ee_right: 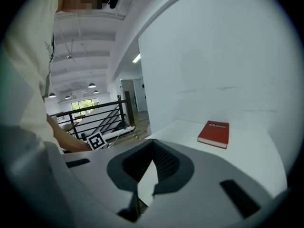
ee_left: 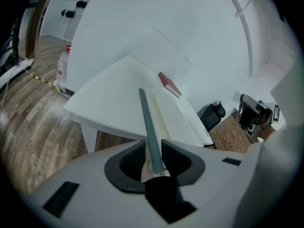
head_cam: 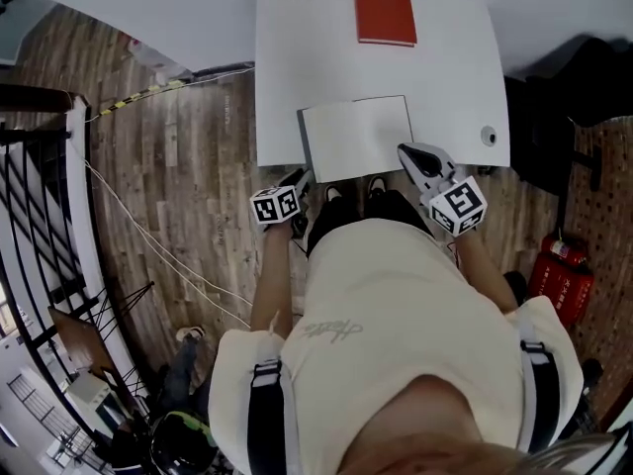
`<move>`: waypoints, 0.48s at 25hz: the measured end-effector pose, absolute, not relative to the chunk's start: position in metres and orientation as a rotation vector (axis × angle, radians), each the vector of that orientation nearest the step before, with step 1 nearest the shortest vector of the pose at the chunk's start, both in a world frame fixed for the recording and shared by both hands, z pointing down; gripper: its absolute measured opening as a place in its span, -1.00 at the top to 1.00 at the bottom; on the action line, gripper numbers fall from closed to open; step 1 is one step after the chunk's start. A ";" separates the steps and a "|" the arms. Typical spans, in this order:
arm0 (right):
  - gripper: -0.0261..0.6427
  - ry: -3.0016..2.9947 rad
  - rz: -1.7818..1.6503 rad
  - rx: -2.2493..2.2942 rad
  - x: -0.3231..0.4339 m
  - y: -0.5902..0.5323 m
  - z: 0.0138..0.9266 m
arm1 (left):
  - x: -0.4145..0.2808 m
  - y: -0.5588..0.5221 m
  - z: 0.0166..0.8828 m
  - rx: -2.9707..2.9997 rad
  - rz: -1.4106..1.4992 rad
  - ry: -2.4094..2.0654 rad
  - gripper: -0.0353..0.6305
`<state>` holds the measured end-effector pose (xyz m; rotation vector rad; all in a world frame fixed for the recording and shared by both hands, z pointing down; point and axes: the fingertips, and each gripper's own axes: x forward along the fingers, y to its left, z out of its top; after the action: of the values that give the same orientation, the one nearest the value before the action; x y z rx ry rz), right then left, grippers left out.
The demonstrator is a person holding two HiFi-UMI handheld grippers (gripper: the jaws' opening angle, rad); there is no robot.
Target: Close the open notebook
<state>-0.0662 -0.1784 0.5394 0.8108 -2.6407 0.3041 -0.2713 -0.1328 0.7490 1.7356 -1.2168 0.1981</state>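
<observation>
— Notebook [head_cam: 358, 139]: where does it lie?
— Just ahead of both tools, at the near edge of the white table [head_cam: 297, 47], white face up, with a grey strip down its left side. The left gripper [head_cam: 300, 181] has its jaws clamped on that thin grey cover edge at the near-left corner, with cream pages beside the cover.
— And the right gripper [head_cam: 407, 152]?
— It is at the near-right corner with its jaw tips pressed together. A white sliver shows behind them; page or tabletop, I cannot tell.
— Anything else on the table?
— A red book [head_cam: 385, 10] lies flat, well beyond both grippers at the far end.
— The room?
— There is a wooden plank floor [head_cam: 188, 156] out to the left gripper's side, with a pale cable [head_cam: 148, 236] trailing over it and a black railing [head_cam: 40, 196] further out. White walls rise beyond the table.
</observation>
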 end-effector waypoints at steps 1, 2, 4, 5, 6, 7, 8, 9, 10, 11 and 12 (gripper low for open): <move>0.90 -2.636 0.305 0.815 -0.068 -0.177 0.541 | -0.270 -0.133 0.752 1.740 0.187 -1.197 0.55; 0.90 -2.630 0.306 0.820 -0.070 -0.177 0.541 | -0.267 -0.133 0.754 1.742 0.178 -1.175 0.55; 0.90 -2.618 0.306 0.825 -0.073 -0.176 0.541 | -0.262 -0.133 0.758 1.741 0.152 -1.126 0.55; 0.90 -2.611 0.303 0.824 -0.074 -0.176 0.542 | -0.260 -0.133 0.760 1.740 0.131 -1.100 0.57; 0.90 -2.605 0.299 0.821 -0.075 -0.176 0.544 | -0.259 -0.133 0.762 1.739 0.102 -1.072 0.62; 0.90 -2.600 0.298 0.820 -0.077 -0.176 0.545 | -0.258 -0.134 0.764 1.735 0.068 -1.043 0.65; 0.90 -2.595 0.298 0.820 -0.078 -0.177 0.546 | -0.258 -0.134 0.766 1.729 0.035 -1.016 0.65; 0.90 -2.593 0.300 0.820 -0.079 -0.178 0.547 | -0.259 -0.134 0.768 1.722 0.009 -0.994 0.65; 0.90 -2.591 0.300 0.820 -0.081 -0.179 0.548 | -0.260 -0.134 0.771 1.714 -0.012 -0.977 0.65; 0.90 -2.590 0.300 0.818 -0.083 -0.180 0.548 | -0.261 -0.134 0.773 1.707 -0.028 -0.964 0.65; 0.90 -2.589 0.299 0.815 -0.086 -0.180 0.548 | -0.261 -0.134 0.773 1.700 -0.046 -0.948 0.65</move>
<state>-0.0860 -0.1797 0.5476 0.8151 -2.5887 0.2994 -0.2611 -0.1343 0.7728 1.7002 -0.9481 -0.0456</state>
